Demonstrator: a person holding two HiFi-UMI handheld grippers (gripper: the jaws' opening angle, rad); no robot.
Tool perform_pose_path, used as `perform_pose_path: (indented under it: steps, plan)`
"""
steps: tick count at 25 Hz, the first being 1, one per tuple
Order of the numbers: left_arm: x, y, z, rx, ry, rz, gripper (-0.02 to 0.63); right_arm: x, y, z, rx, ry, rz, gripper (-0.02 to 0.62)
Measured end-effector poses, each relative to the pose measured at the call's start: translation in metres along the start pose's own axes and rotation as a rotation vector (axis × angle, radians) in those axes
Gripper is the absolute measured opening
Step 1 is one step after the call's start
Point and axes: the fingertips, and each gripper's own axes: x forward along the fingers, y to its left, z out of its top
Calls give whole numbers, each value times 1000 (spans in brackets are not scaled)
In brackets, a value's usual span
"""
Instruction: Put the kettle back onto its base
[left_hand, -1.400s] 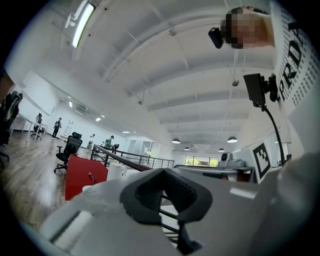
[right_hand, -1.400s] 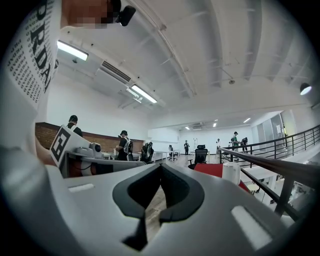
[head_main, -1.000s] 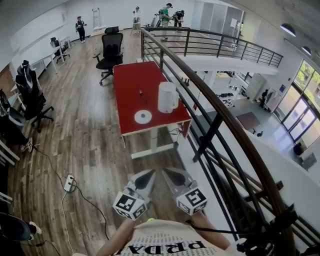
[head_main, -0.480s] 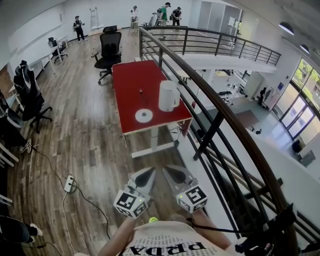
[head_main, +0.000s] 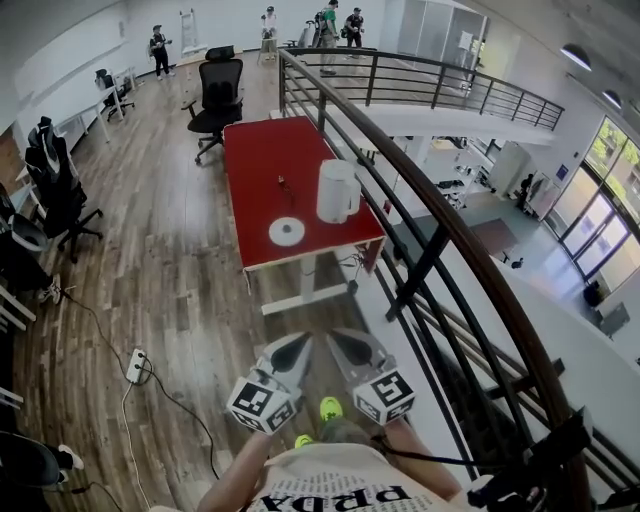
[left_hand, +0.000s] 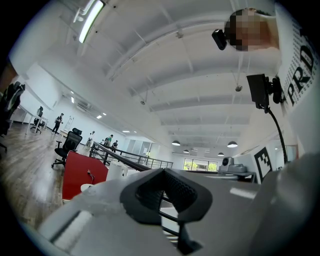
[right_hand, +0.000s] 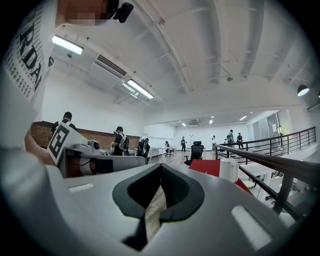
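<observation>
A white kettle (head_main: 336, 190) stands upright near the right edge of a red table (head_main: 265, 160), well ahead of me. Its round white base (head_main: 286, 232) lies bare on the table, to the kettle's front left and apart from it. My left gripper (head_main: 299, 347) and right gripper (head_main: 336, 342) are held side by side low in the head view, far short of the table, both shut with nothing between the jaws. The kettle (left_hand: 116, 171) shows small past the left gripper (left_hand: 164, 175). It also shows small as the kettle (right_hand: 229, 170) beyond the right gripper (right_hand: 160, 169).
A black metal railing (head_main: 420, 210) runs along the right of the table, with a drop to a lower floor beyond it. An office chair (head_main: 222, 100) stands behind the table. A power strip (head_main: 138, 365) and cable lie on the wood floor at left. Several people stand far off.
A green shoe has come forward under the grippers. The grippers, kettle and base look unmoved.
</observation>
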Motion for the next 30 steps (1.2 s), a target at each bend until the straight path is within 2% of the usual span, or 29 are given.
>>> perform_pose_path:
  steps: [10,20,30]
  plan:
    - [45,30,8,17,3,39,-9,28,-48,3,1,-4,23,5]
    - [106,52,8,21,8,43,-9,59,-101,7,-18,9,61,5]
    - [157,78,11,25,-15,74,-9,84,-145,5,-40,36,103,5]
